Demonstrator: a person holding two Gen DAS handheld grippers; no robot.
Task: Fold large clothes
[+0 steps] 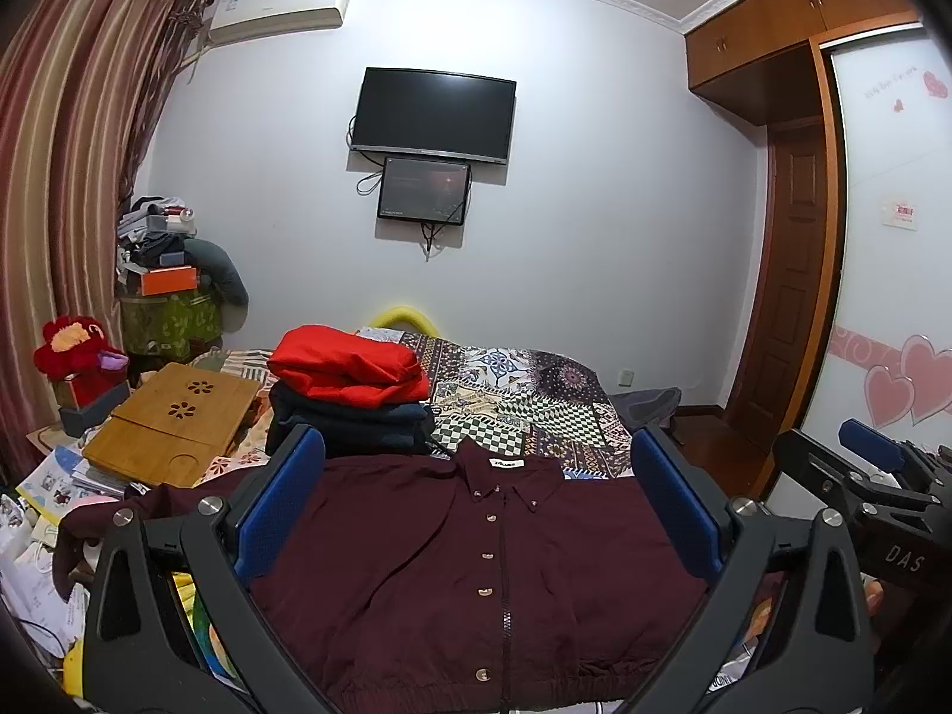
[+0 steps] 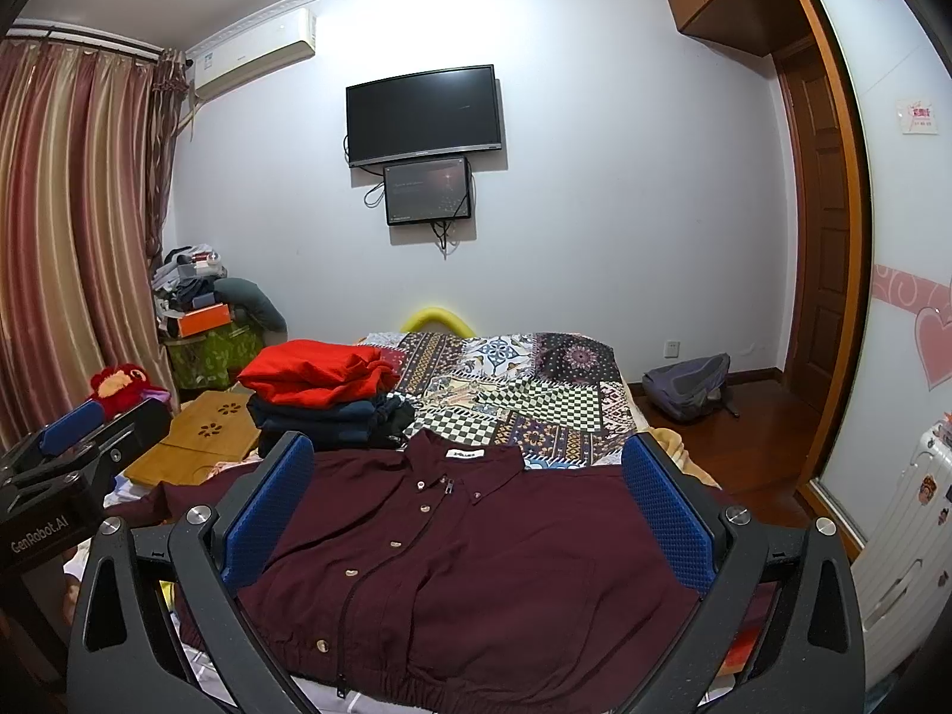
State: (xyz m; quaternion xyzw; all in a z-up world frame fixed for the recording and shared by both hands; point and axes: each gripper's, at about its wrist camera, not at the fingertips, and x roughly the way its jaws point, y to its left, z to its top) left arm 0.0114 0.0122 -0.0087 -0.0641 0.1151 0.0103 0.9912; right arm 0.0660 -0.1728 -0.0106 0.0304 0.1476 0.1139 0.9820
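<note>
Hovering wide-jawed and empty, the left gripper (image 1: 476,500) and right gripper (image 2: 470,494) face the flat maroon button-front jacket (image 1: 476,583) at the near edge of the patchwork-covered bed (image 1: 535,410); folding appears not yet begun, and a sleeve pinch likely comes next.

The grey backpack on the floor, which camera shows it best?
The right wrist view: the grey backpack lies in full sight against the wall beyond the bed. In the left wrist view, only its top shows past the bed's edge.

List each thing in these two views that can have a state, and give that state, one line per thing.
maroon jacket: spread flat on the bed, front up, unfolded
red garment: folded, top of the stack
dark garments: folded, stacked under the red one
left gripper: open, empty
right gripper: open, empty
television: screen dark
small screen: on, dim picture
</note>
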